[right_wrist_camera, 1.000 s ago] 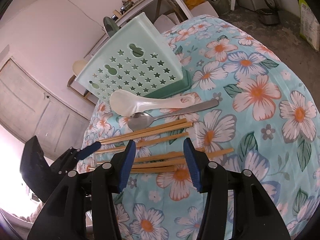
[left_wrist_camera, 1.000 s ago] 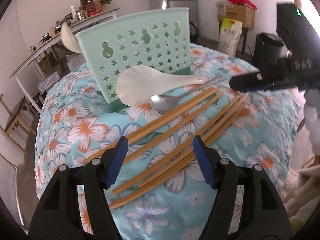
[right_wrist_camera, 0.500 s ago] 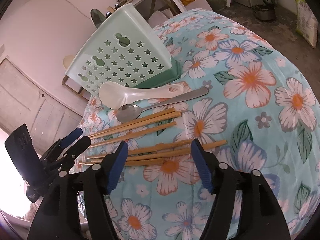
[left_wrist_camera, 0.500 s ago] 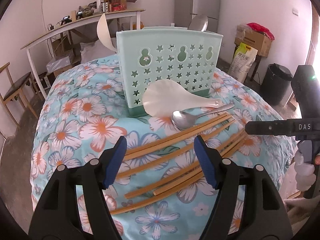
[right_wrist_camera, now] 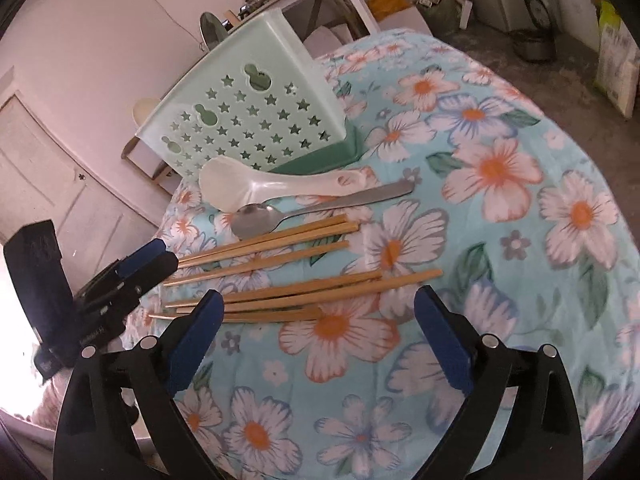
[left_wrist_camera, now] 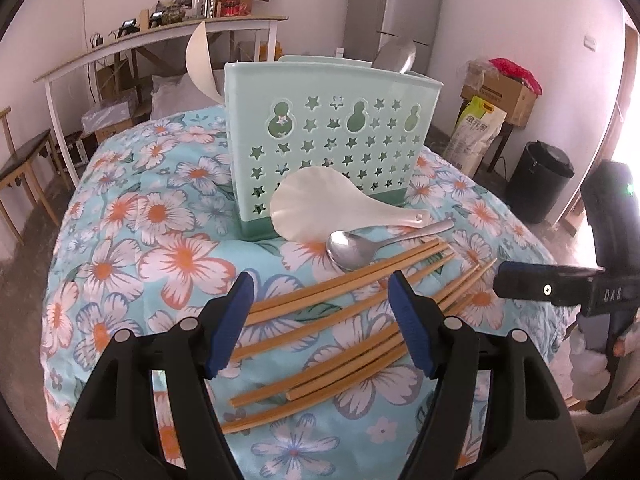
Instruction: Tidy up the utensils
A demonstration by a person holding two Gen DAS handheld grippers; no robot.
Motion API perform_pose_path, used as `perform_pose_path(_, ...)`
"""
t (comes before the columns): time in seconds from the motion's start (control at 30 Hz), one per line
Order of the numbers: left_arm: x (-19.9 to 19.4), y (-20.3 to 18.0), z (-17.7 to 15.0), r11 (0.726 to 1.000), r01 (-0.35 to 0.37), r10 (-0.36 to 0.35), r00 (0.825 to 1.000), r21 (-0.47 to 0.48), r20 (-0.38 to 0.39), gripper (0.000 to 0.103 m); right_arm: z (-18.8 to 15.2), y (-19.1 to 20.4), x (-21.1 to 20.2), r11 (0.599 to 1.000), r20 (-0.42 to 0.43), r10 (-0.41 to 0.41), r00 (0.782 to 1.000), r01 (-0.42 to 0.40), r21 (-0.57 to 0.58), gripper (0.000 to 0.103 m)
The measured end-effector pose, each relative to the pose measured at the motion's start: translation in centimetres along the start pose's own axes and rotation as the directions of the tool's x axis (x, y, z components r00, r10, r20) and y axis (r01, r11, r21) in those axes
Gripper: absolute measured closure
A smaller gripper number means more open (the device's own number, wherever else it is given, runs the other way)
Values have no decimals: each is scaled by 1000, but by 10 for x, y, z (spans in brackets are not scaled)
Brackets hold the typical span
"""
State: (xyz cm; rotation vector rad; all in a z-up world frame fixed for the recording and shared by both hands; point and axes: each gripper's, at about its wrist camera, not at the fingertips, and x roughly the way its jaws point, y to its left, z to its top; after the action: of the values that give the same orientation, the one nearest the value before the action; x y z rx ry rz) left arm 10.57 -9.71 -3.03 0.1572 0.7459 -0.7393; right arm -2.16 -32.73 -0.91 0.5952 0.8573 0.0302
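- Holder (left_wrist_camera: 332,136): pale green plastic caddy, star and gourd cut-outs, darker green base; stood upright at 12 o'clock on the floral cloth (left_wrist_camera: 160,216). A white paddle and a steel ladle already rose from its top, so it likely served as the sorting bin.
- Rice paddle (left_wrist_camera: 320,210): white plastic, flat on the cloth, blade touching the holder's base, handle toward 3 o'clock.
- Spoon (left_wrist_camera: 352,248): steel, bowl up, just beside the paddle at its 6 o'clock side.
- Chopsticks (left_wrist_camera: 344,292): bamboo, plain, laid roughly parallel in two loose groups; still out of the holder, within easy reach of both tools.
- Left gripper (left_wrist_camera: 320,316): jaws apart, empty, hovering over the chopsticks' thin ends; judged to be lining up a pick.
- Right gripper (right_wrist_camera: 320,332): jaws opening wide, nothing between the pads, poised above the nearer chopstick group at the 6 o'clock edge.
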Motion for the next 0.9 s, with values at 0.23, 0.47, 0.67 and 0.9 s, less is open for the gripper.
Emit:
perform_pose_path(0.23,13,6,13,995,60,-61,998,-84,-10,40,-2,-12,5,999,-6,15,1000,-14,31,10)
perform_pose_path(0.47,39,23,23,966,129,-146,987,-224,-62,60,-2,-16,5,998,0,38,999,-38,47,10)
perform_pose_path(0.67,61,45,26,907,194,-253,961,-374,-115,74,-2,-17,6,998,0,39,999,-39,42,10)
perform_pose_path(0.9,82,44,21,887,214,-304,938,-410,-168,77,-1,-17,7,998,0,48,999,-48,45,10)
